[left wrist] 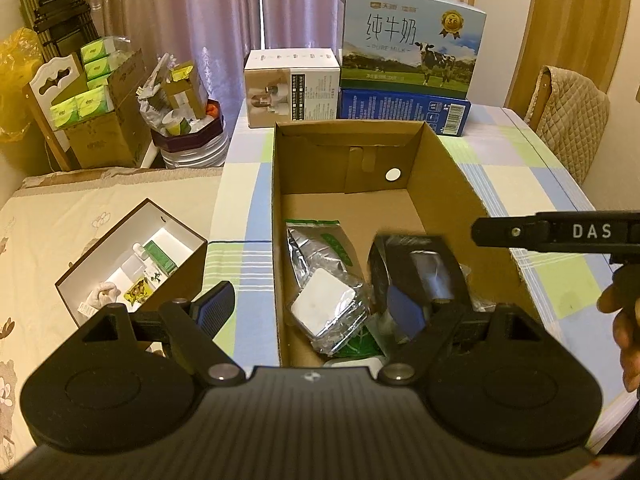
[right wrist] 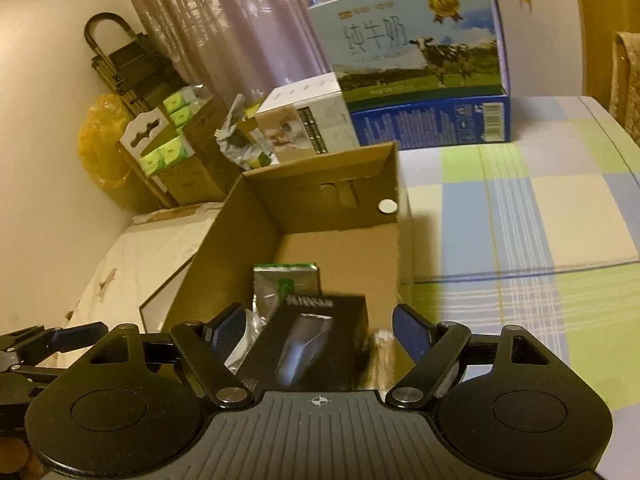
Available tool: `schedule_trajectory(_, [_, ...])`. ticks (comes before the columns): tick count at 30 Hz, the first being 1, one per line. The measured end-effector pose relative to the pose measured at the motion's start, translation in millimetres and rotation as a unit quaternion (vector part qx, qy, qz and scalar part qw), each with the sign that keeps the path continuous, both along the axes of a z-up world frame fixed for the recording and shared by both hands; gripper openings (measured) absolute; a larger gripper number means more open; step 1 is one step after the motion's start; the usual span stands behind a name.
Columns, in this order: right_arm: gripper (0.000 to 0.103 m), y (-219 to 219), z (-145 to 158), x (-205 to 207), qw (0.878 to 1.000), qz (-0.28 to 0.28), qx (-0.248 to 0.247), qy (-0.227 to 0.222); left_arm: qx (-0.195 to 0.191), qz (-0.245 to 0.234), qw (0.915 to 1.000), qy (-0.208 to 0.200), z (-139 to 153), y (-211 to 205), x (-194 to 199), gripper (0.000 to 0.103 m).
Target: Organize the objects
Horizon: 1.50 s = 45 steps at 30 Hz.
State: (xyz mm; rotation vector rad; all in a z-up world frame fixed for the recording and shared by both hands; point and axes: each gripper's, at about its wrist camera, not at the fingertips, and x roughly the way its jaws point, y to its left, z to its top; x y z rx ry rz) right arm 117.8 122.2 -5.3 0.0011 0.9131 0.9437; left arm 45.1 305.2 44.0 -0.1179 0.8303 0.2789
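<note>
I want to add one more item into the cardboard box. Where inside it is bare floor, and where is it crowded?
The far half of the cardboard box is bare, between the silver pouch and the far wall with the white sticker. The near end is crowded: pouch, clear packet and black box lie together there.

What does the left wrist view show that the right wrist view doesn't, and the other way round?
Only the left wrist view shows the white-lined open box of small items on the cream cloth, the clear-wrapped white square packet, and the person's hand. Only the right wrist view shows the black product box top-on, with its printing. Both show the cardboard box, silver-green pouch and milk carton.
</note>
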Motion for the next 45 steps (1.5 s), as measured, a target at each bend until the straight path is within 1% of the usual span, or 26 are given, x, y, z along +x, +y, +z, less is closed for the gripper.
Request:
schedule_trajectory(7, [0.078, -13, 0, -8, 1.000, 0.005, -0.010, 0.011, -0.006, 0.002, 1.0000, 0.003, -3, -6, -7, 0.081])
schedule_trajectory(16, [0.078, -29, 2, -28, 1.000, 0.018, -0.024, 0.008, -0.004, 0.010, 0.9999, 0.008, -2, -17, -25, 0.087])
schedule_trajectory(21, [0.078, -45, 3, -40, 0.999, 0.017, -0.032, 0.009, -0.002, 0.016, 0.9998, 0.010, -1, -25, -35, 0.094])
schedule_trajectory(26, [0.078, -61, 5, -53, 0.999, 0.016, -0.042, 0.003, 0.000, 0.019, 0.9998, 0.003, 2, -33, -46, 0.101])
schedule_trajectory(34, [0.078, -81, 9, -75, 0.998, 0.022, -0.058, -0.015, 0.008, 0.023, 0.9997, -0.005, 7, -52, -60, 0.102])
schedule_trajectory(40, [0.078, -87, 13, -88, 0.997, 0.030, -0.065, -0.032, 0.001, 0.032, 0.9994, -0.012, 15, -64, -75, 0.102])
schedule_trajectory(45, [0.078, -94, 16, -95, 0.997, 0.034, -0.063, -0.038, -0.017, 0.048, 0.9986, -0.017, 20, -70, -89, 0.102])
